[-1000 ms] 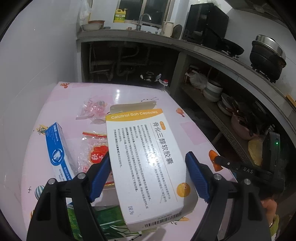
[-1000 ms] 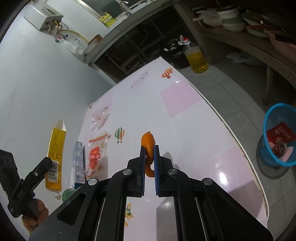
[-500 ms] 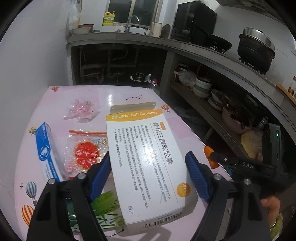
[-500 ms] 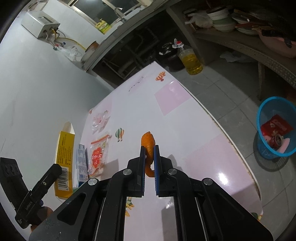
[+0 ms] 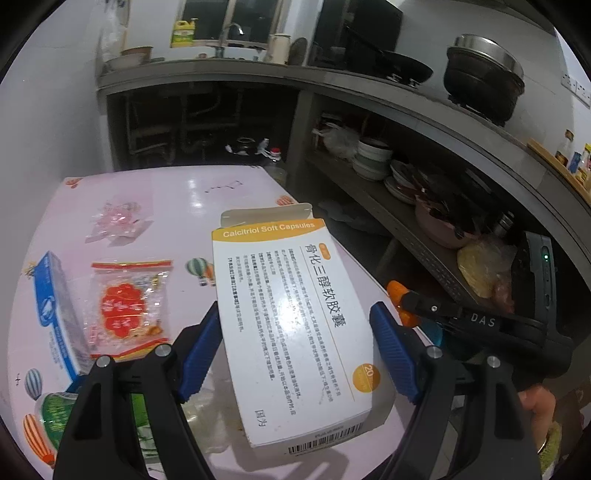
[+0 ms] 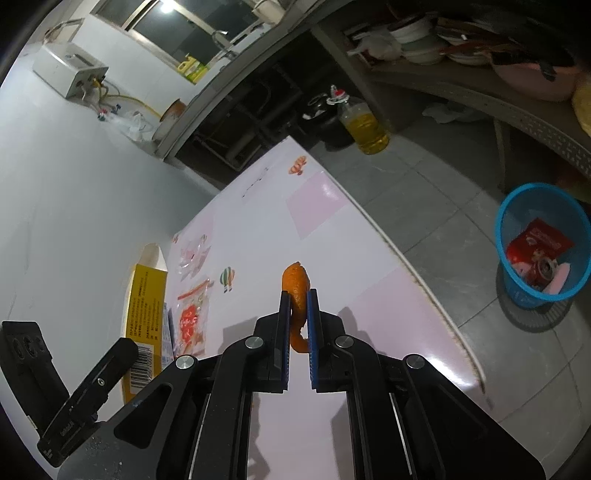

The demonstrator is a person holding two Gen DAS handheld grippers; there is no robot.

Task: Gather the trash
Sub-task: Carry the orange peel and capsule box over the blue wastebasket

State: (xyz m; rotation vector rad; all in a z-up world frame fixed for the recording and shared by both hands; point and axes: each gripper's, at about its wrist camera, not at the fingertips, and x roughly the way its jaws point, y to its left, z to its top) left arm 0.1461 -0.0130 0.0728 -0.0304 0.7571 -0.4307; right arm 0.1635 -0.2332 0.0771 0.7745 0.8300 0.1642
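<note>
A lived-in home kitchen

A long counter (image 5: 258,70) runs along the wall, carrying a tap (image 5: 231,29), a yellow detergent bottle (image 5: 183,33), a wok (image 5: 399,68) and a lidded pot (image 5: 484,77). The shelf (image 5: 406,221) beneath holds stacked bowls (image 5: 371,158) and plates. A jug of cooking oil (image 6: 364,123) stands on the tiled floor (image 6: 424,206), by a pink patterned table (image 6: 332,258)
</note>
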